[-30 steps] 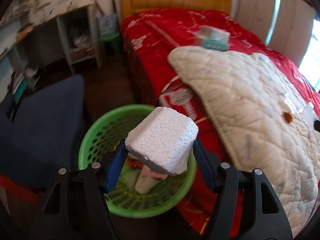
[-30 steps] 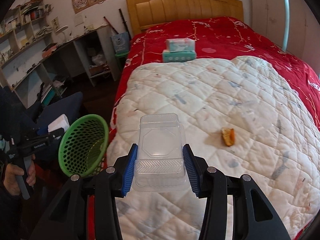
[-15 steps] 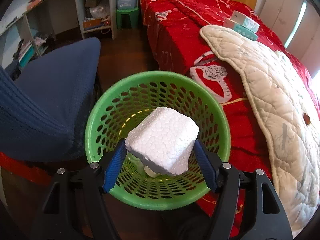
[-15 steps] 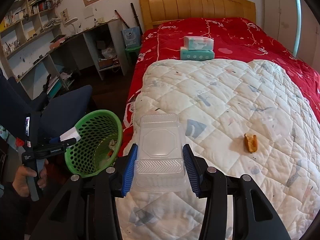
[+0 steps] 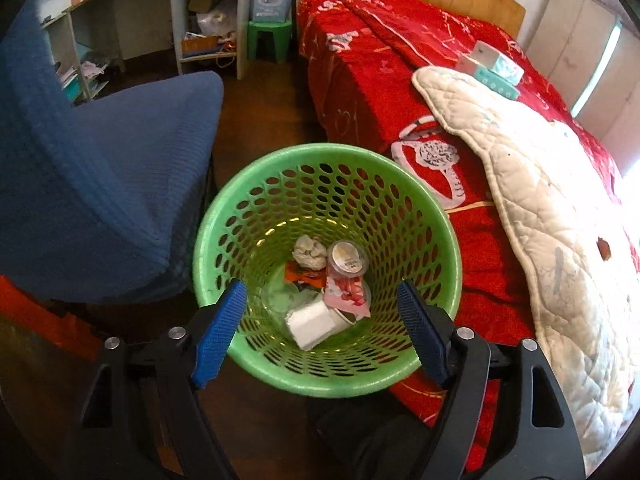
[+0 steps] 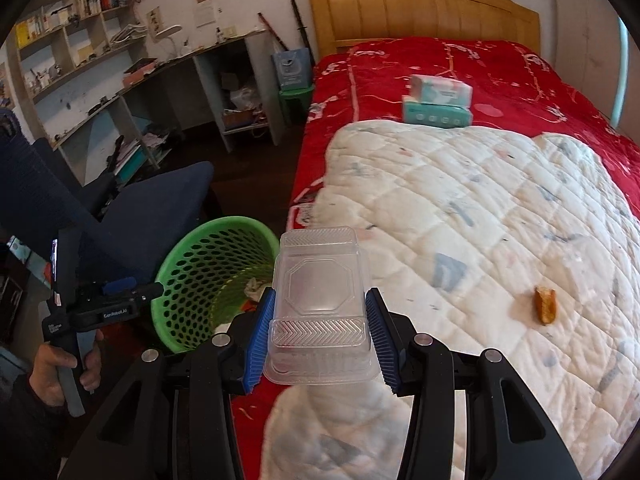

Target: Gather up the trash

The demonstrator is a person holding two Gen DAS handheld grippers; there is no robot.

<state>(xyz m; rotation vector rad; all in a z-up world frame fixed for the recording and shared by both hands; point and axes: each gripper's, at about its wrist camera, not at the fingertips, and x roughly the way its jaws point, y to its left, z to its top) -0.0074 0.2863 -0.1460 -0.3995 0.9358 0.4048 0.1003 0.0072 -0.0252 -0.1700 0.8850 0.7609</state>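
Over the green basket [image 5: 326, 268], the left gripper [image 5: 322, 312] has just been opening and stands spread with nothing between its pads; a white foam block [image 5: 312, 324] lies below among wrappers. The right gripper [image 6: 320, 332] pinches a clear plastic container [image 6: 320, 304] above the quilt [image 6: 480, 240], basket to its left.

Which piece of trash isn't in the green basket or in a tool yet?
The orange food scrap, lying loose on the white quilt. The clear plastic container is clamped in the right tool; the rest already lies in the green basket.
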